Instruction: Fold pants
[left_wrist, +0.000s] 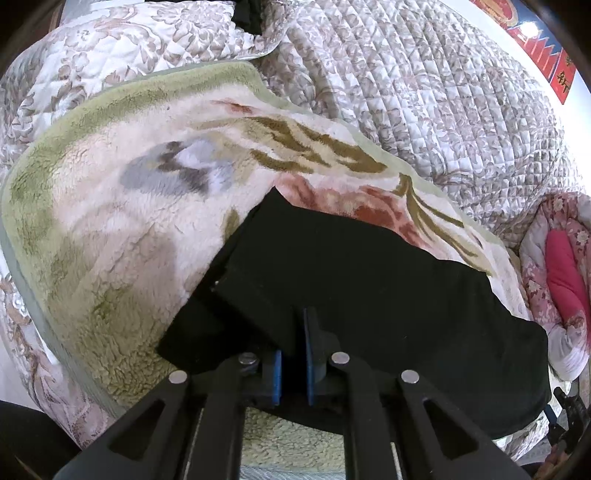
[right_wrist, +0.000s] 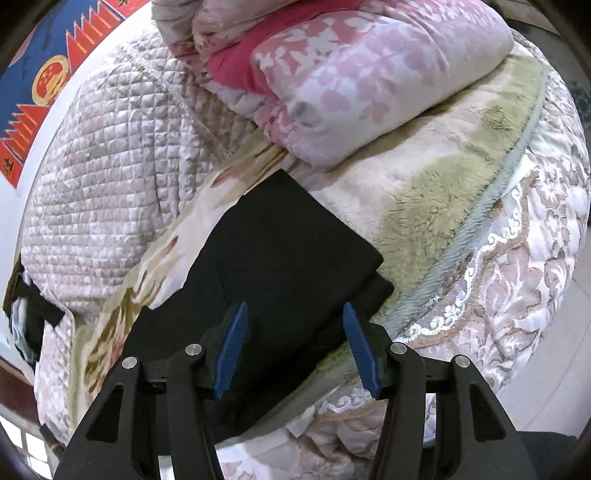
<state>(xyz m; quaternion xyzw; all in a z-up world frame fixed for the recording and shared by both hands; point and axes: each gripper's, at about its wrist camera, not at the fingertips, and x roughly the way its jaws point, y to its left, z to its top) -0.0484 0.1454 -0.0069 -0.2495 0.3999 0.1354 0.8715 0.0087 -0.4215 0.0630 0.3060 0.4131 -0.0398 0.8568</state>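
Left tongs (left_wrist: 293, 350) pinching the near edge of the black pants (left_wrist: 369, 266), which stretch ahead over the fleece blanket (left_wrist: 110, 206). Right tongs (right_wrist: 295, 332) spread wide, pants folded flat between and beyond them.

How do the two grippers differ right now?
The left gripper has its jaws nearly together, pinching the near edge of the black pants; the right gripper has its jaws wide apart and holds nothing. The left sits at the fabric; whether the right touches the pants cannot be told. Both have blue pads and black linkages, and both point at the pants.
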